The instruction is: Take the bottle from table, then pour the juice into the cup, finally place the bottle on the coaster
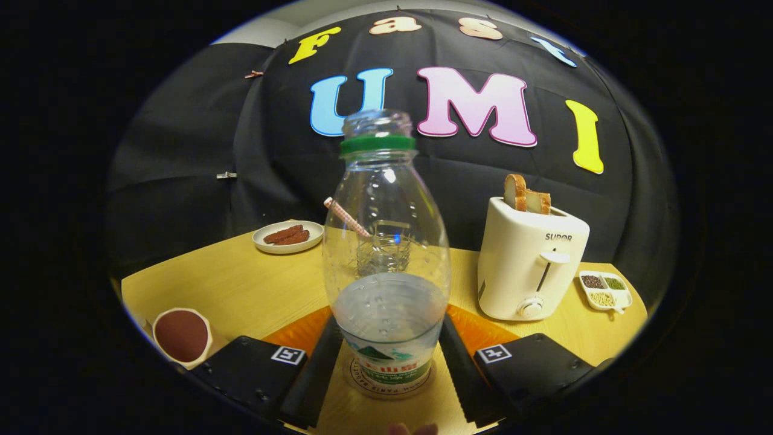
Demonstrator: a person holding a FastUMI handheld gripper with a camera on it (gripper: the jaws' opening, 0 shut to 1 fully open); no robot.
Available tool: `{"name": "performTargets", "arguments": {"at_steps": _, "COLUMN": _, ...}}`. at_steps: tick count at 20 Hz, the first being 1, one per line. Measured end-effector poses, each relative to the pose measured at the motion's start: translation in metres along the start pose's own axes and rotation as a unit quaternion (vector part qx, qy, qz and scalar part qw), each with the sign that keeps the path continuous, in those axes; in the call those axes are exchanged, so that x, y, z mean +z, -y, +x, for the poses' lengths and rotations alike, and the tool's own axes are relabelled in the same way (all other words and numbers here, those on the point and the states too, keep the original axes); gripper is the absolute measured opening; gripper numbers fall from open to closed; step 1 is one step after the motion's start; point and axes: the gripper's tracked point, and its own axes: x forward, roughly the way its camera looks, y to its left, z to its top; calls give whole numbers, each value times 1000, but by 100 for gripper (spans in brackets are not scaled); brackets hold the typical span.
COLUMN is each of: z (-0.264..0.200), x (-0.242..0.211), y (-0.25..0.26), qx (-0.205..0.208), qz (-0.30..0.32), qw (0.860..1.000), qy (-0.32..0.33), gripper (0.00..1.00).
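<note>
A: How does the clear plastic bottle with the green neck ring stand?

B: Upright, long axis vertical, its uncapped mouth pointing straight up. Its base sits on the round printed coaster on the yellow wooden table, with an orange mat under the coaster.

A: And the gripper?

B: Its two black fingers flank the lower part of the bottle, one on each side. They lie close along it, but whether both press on it I cannot tell. The jaws are narrow, about bottle-wide. A fingertip of the person's hand shows just below the coaster.

A: Room around it?

B: Beyond the bottle, seen through it, stands a clear ribbed cup holding a striped straw. The white toaster with bread slices stands near on the right, a small divided dish of grains past it at the table's edge. A white plate of brown pieces lies well back on the left. A white cup with a reddish-brown top sits near the left finger, at the table's near edge.
</note>
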Motion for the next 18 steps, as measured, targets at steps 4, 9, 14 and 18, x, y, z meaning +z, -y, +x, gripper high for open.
{"name": "performTargets", "arguments": {"at_steps": 4, "z": -8, "x": -3, "y": -1, "qx": -1, "qz": 6, "qw": 1000, "qy": -8, "gripper": 95}}
{"name": "performTargets", "arguments": {"at_steps": 9, "z": -22, "x": 0, "y": 1, "qx": -12, "qz": 3, "qw": 1000, "qy": -12, "gripper": 97}}
{"name": "performTargets", "arguments": {"at_steps": 14, "z": -53, "x": 24, "y": 3, "qx": -19, "qz": 3, "qw": 1000, "qy": 2, "gripper": 96}}
{"name": "performTargets", "arguments": {"at_steps": 18, "z": -88, "x": 39, "y": 3, "qx": -27, "qz": 7, "qw": 1000, "qy": -1, "gripper": 97}}
